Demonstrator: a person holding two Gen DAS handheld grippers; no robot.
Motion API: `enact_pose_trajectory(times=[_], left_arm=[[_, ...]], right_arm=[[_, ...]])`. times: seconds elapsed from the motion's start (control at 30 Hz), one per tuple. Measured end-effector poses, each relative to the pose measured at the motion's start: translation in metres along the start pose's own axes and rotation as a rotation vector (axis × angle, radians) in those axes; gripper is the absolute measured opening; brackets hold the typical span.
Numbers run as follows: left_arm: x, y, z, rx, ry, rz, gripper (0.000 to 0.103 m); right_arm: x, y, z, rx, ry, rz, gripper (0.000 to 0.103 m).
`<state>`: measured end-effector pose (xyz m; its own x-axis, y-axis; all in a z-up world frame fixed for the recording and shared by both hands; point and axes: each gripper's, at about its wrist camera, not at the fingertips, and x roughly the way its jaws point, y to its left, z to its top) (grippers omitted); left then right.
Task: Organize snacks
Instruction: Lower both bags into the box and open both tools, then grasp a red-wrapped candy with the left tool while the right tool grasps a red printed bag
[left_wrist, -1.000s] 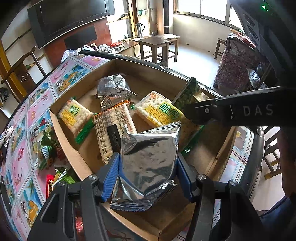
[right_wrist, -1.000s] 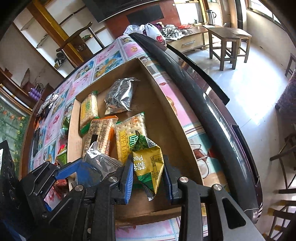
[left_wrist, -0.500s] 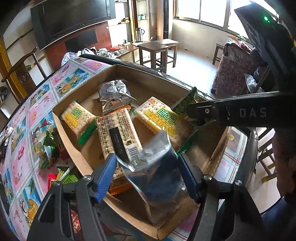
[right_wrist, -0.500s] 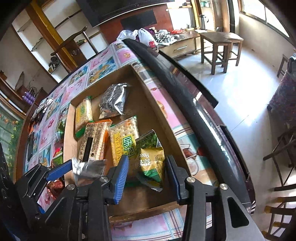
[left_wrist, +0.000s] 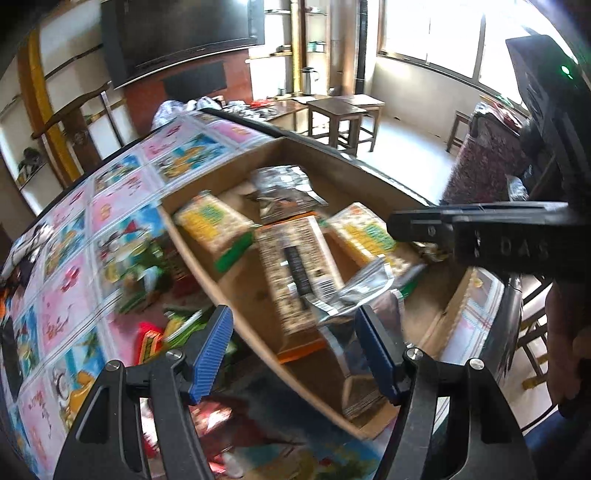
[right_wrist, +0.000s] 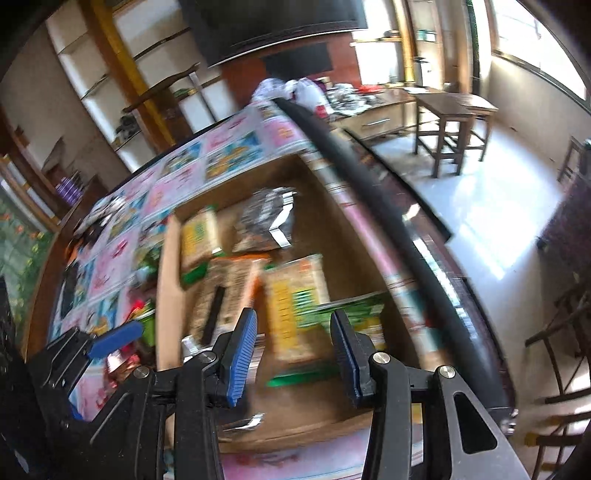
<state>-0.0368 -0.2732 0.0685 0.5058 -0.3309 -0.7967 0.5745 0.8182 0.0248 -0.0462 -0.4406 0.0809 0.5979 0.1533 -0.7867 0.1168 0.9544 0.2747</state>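
Note:
A shallow cardboard box on the table holds several snack packs. A silver foil pack lies in its near end beside cracker packs. A green pea pack lies on a yellow cracker pack. My left gripper is open and empty above the box's near edge. My right gripper is open and empty above the green pack; its body shows in the left wrist view. Both views are blurred.
Loose snack packs lie on the patterned tablecloth left of the box. The table's dark rim runs along the right side, with floor, a wooden stool and chairs beyond.
Both grippers have let go of their packs, which now lie in the box. Both grippers have pulled back and up, the left one shifting left over the box edge.

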Motion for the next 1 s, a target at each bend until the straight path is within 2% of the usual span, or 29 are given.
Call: enact_pose_trajectory(times=[0.23,0.37,0.53,0.67,0.83,1.0], left_arm=[[-0.017,0.046,-0.018,-0.104,-0.002,0.054,0.068],[-0.029,0.083,-0.034,-0.208,0.006,0.086,0.068],[-0.033,0.128,-0.063,-0.339,0.060,0.119,0.068],[-0.024,0.147,-0.083,-0.429,0.123,0.103,0.068],[-0.006,0.150,-0.090,-0.467,0.168,0.058,0.068],[0.004,0.146,-0.085,-0.433,0.172,0.090,0.064]], right_arm=[[0.013,0.050,-0.006,-0.112,0.033,0.084,0.045],[0.022,0.077,-0.011,-0.167,0.061,0.135,0.045],[0.032,0.107,-0.021,-0.235,0.112,0.193,0.046],[0.040,0.126,-0.031,-0.285,0.154,0.221,0.049],[0.041,0.134,-0.037,-0.320,0.172,0.229,0.049],[0.038,0.129,-0.040,-0.330,0.173,0.233,0.050]])
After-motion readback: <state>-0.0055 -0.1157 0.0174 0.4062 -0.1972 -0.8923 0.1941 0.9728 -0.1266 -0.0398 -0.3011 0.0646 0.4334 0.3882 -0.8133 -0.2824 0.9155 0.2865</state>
